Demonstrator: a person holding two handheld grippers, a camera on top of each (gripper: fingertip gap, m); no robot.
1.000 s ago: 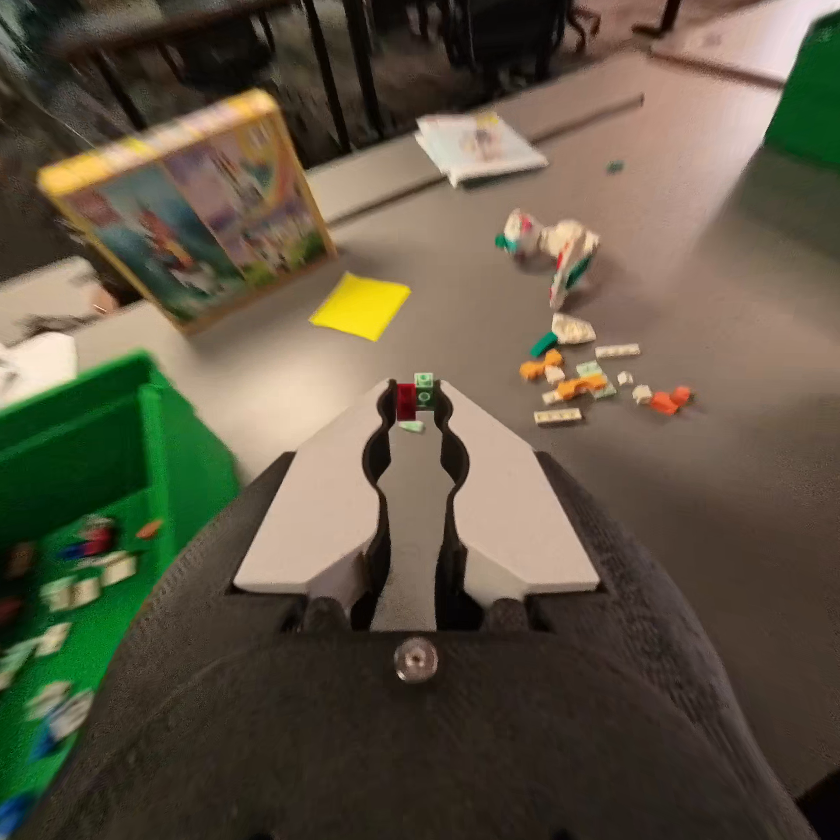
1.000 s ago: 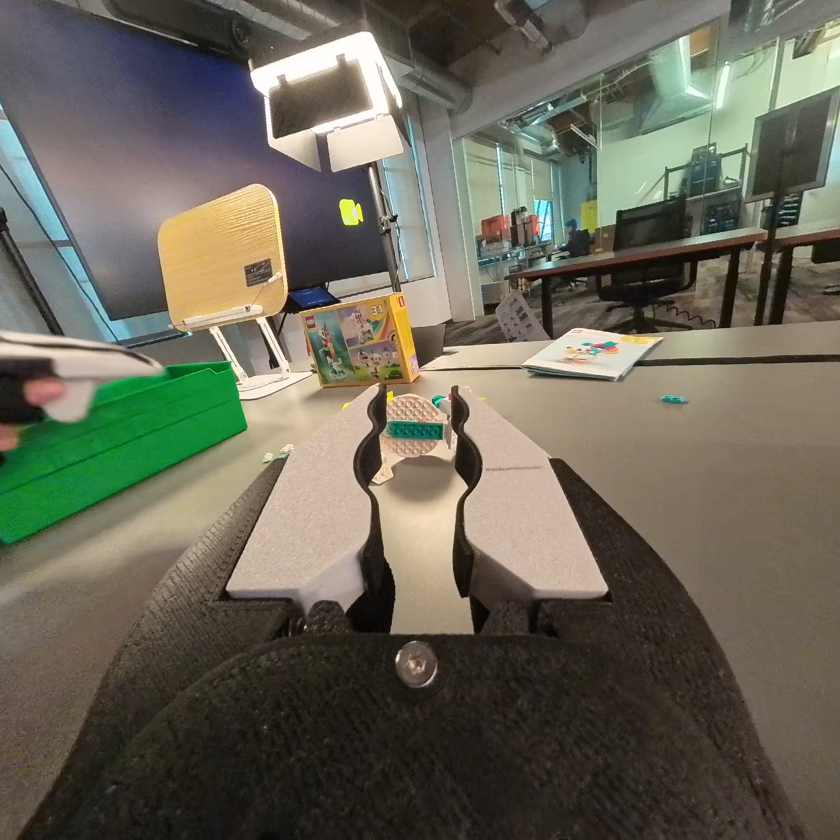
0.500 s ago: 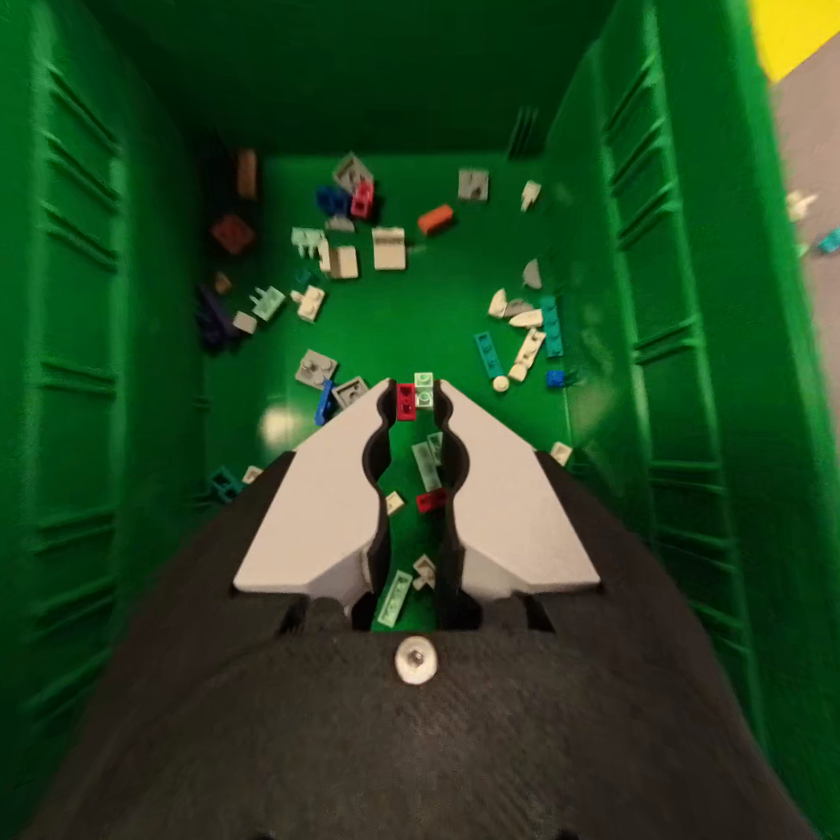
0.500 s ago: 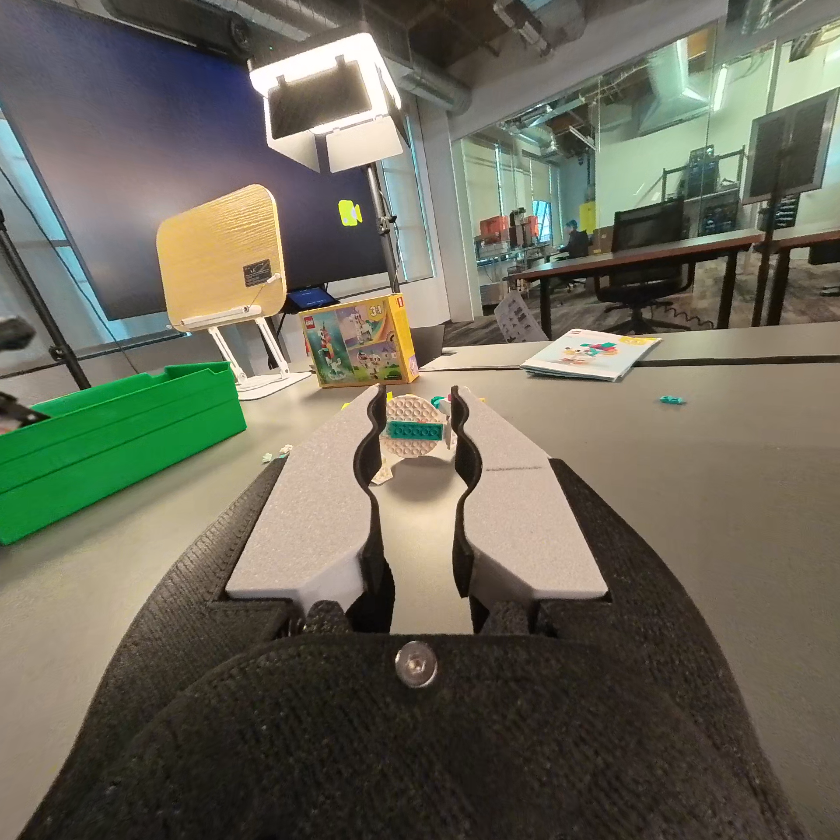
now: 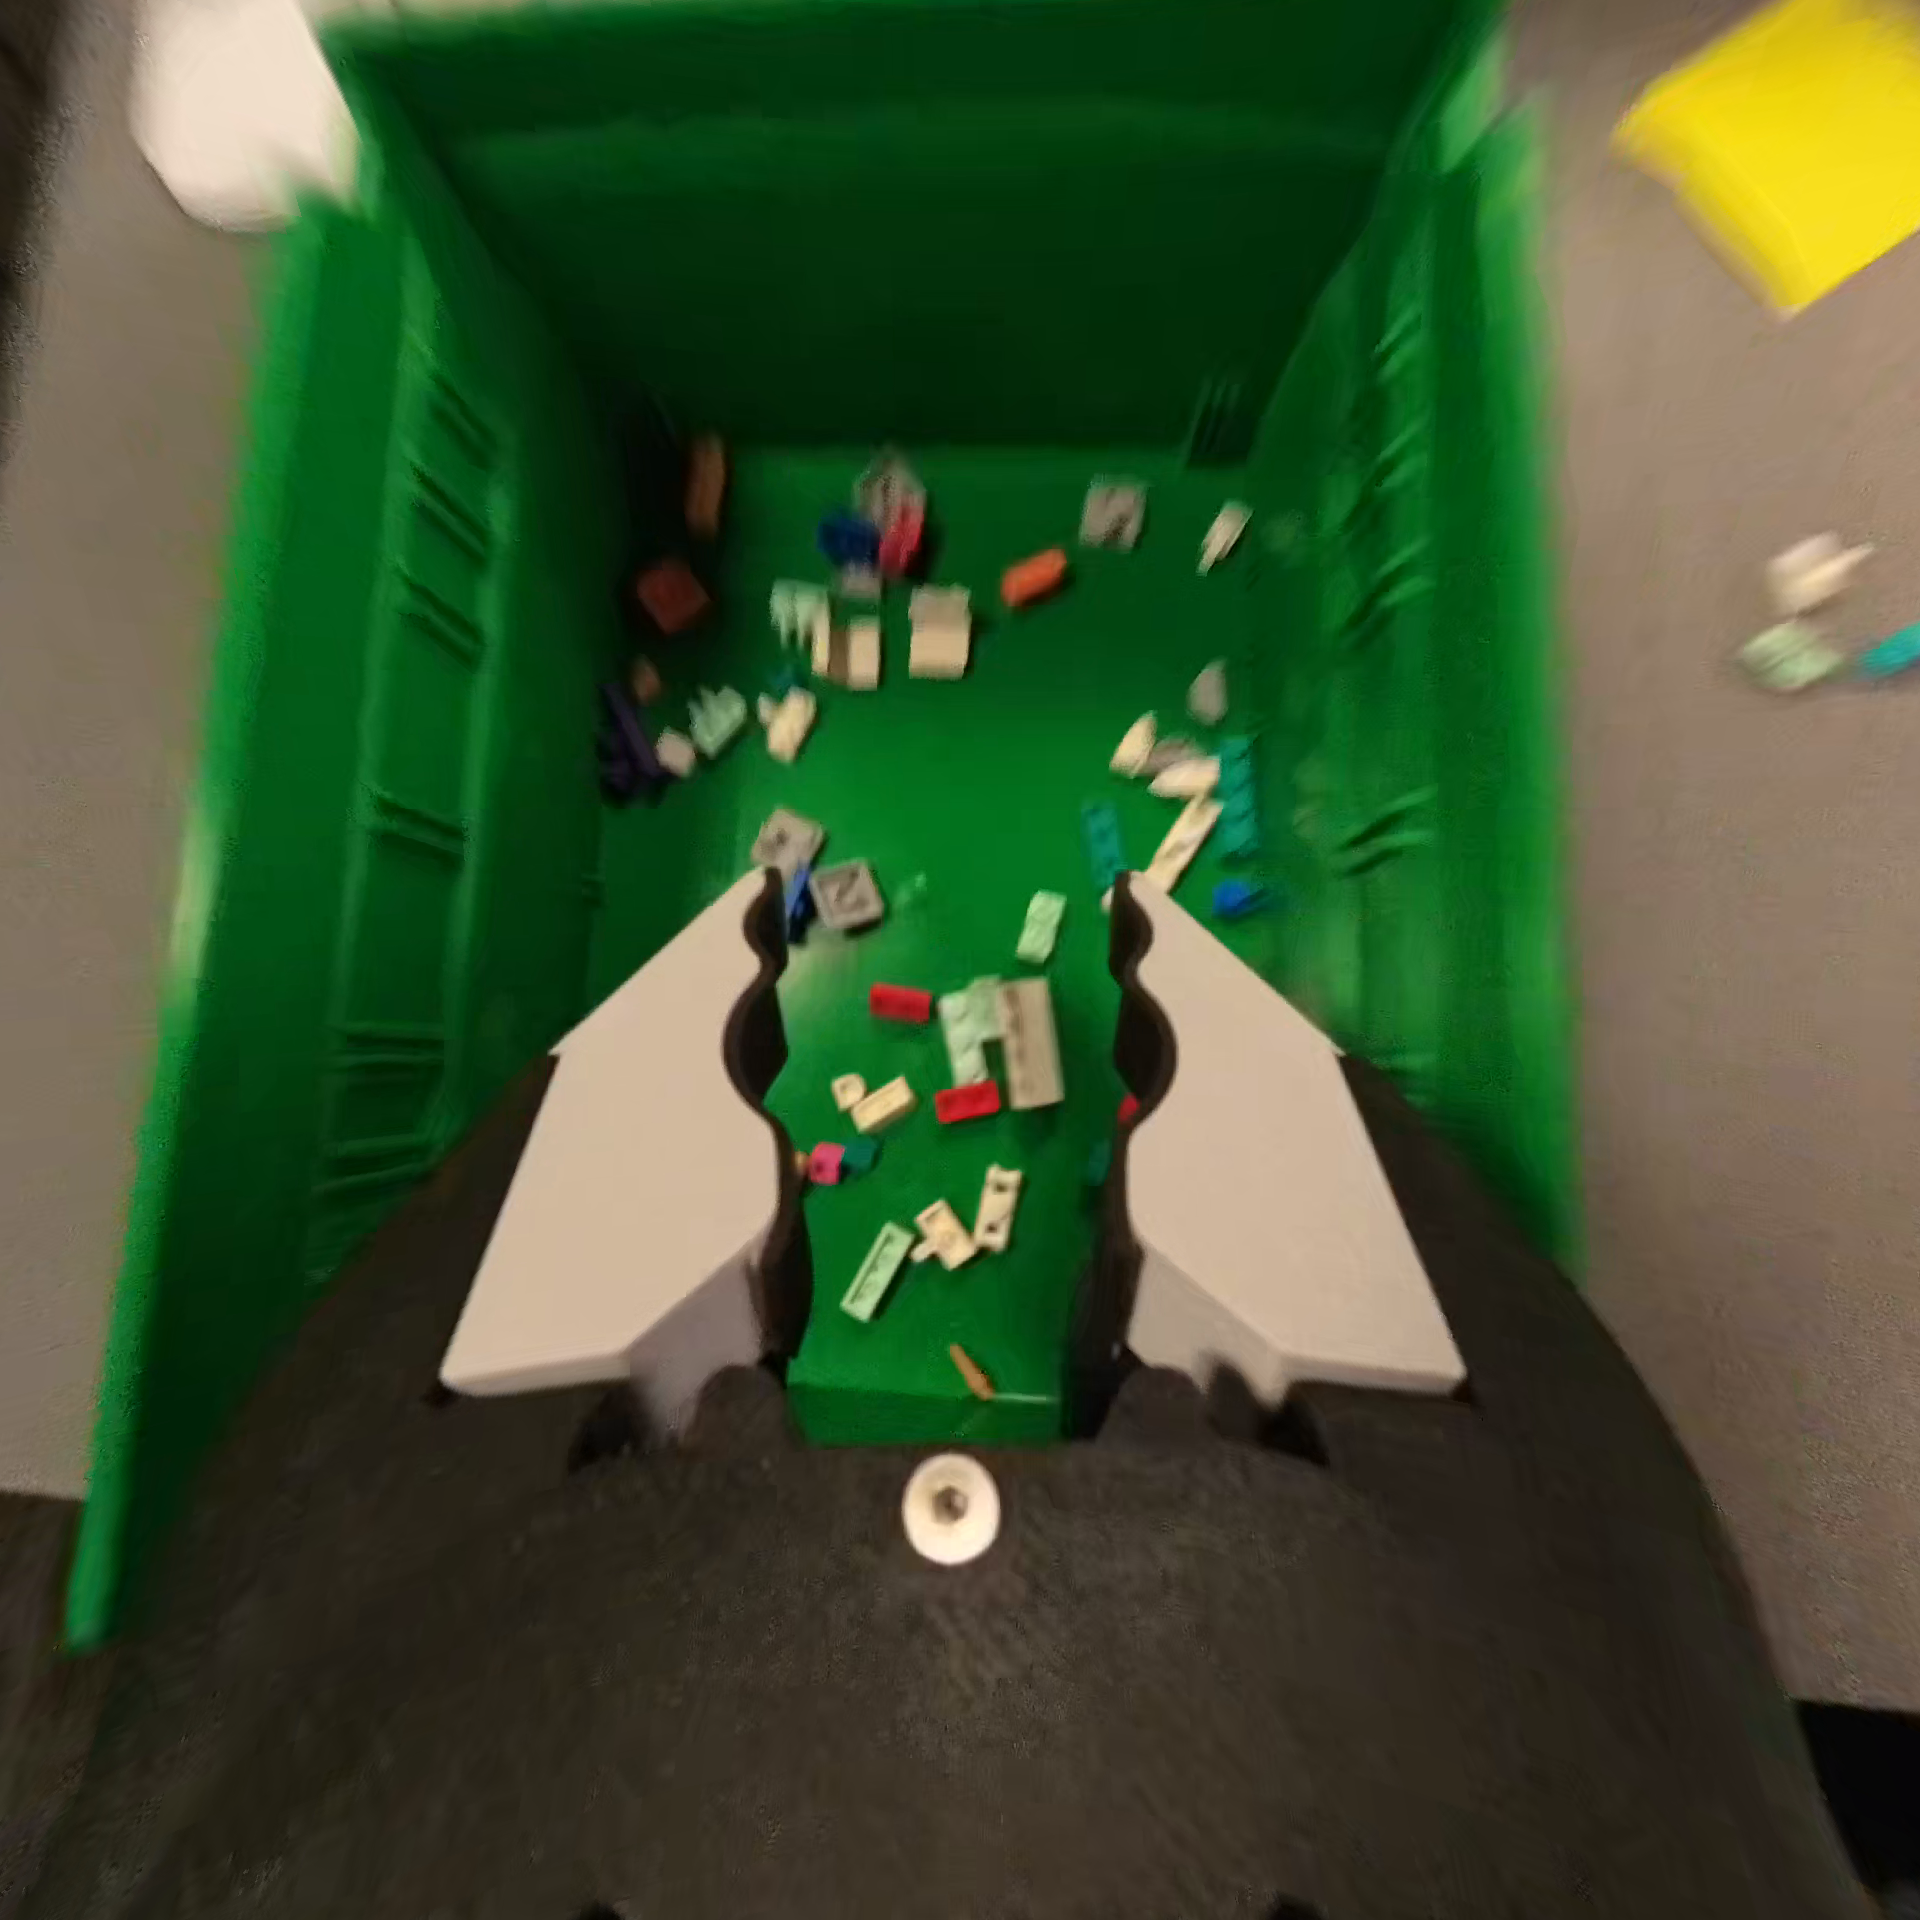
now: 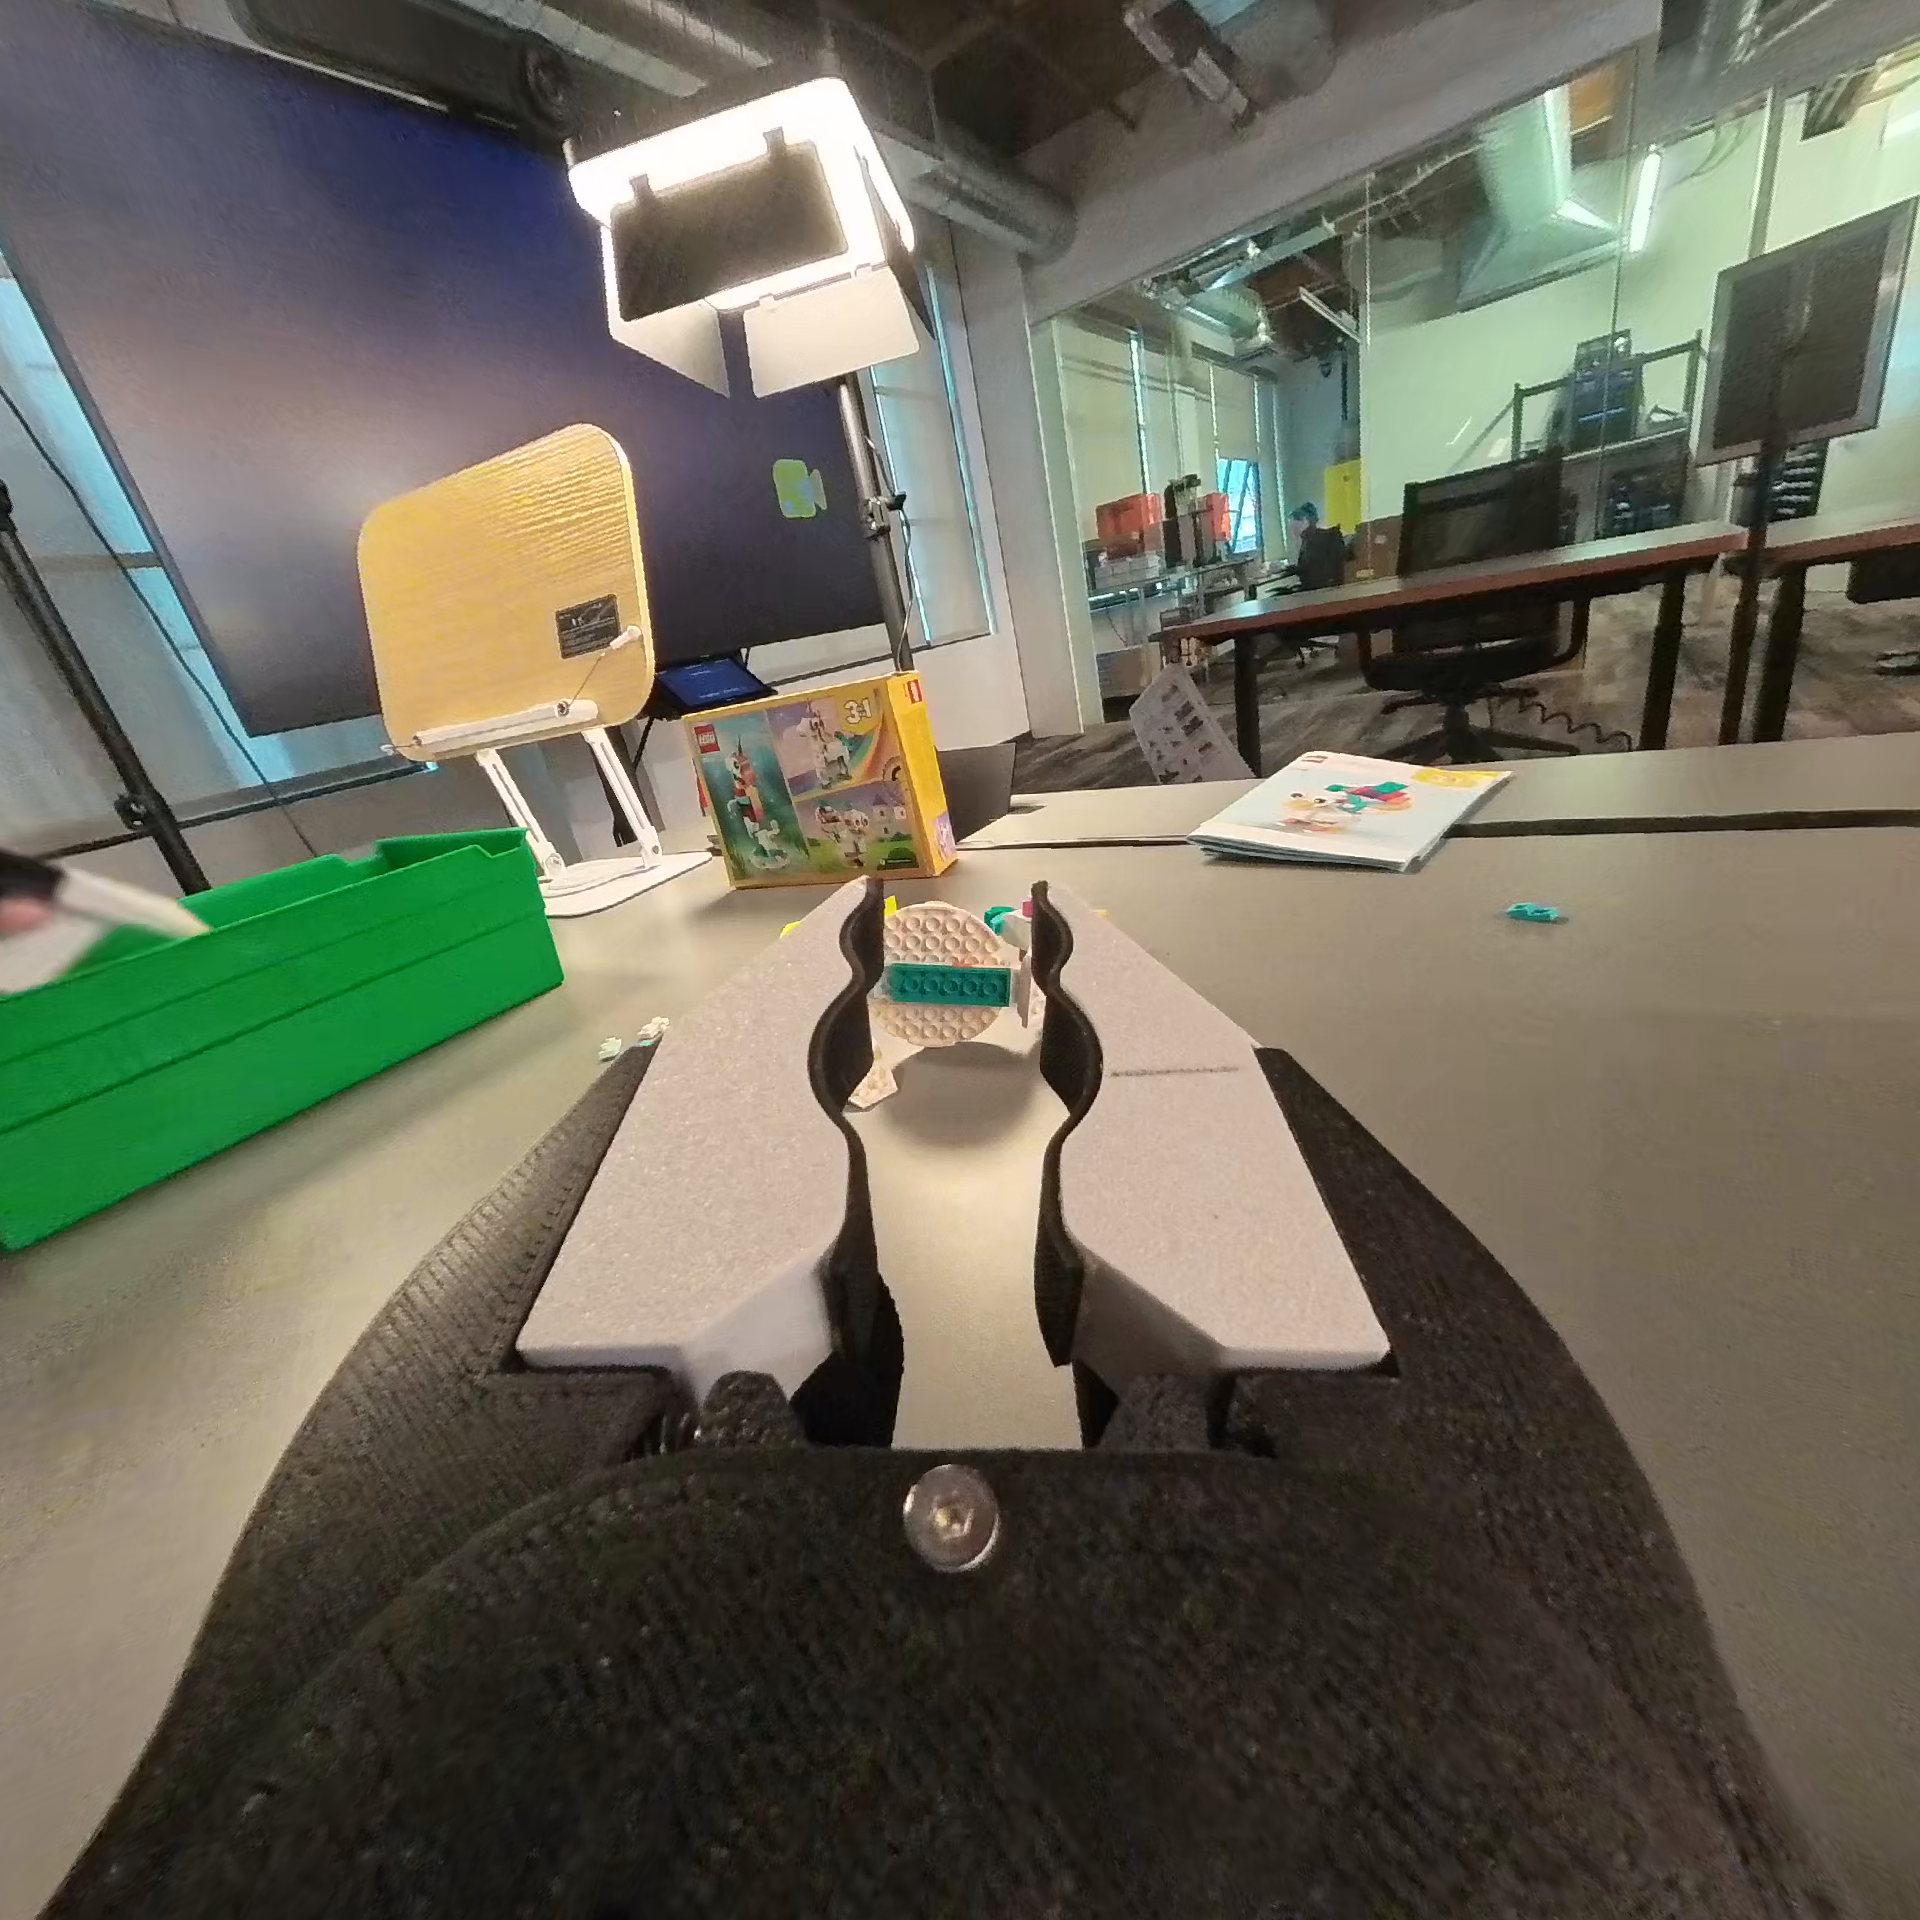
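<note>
My left claw (image 5: 940, 894) hangs wide and empty over one green bin (image 5: 935, 260) of many loose bricks (image 5: 997, 1029); my right claw (image 6: 951, 920) grips one white brick model (image 6: 935, 987) on the desk (image 6: 1558, 1091).

The bin (image 5: 436, 727) is green plastic with ribbed walls and a slightly glossy floor. The small bricks (image 5: 997, 1029) inside it are glossy moulded plastic. The left gripper (image 5: 940, 904) and right gripper (image 6: 951, 914) have matt grey fingers of fine-grained texture, black wavy inner pads, and rough black ridged bodies; each carries a bright metal screw (image 6: 951, 1522). The table (image 6: 1558, 1091) is smooth, matt grey. The box (image 6: 821, 779) is printed cardboard; the booklet (image 6: 1351, 810) is paper. The stand panel (image 6: 504, 582) looks wood-grained.
</note>
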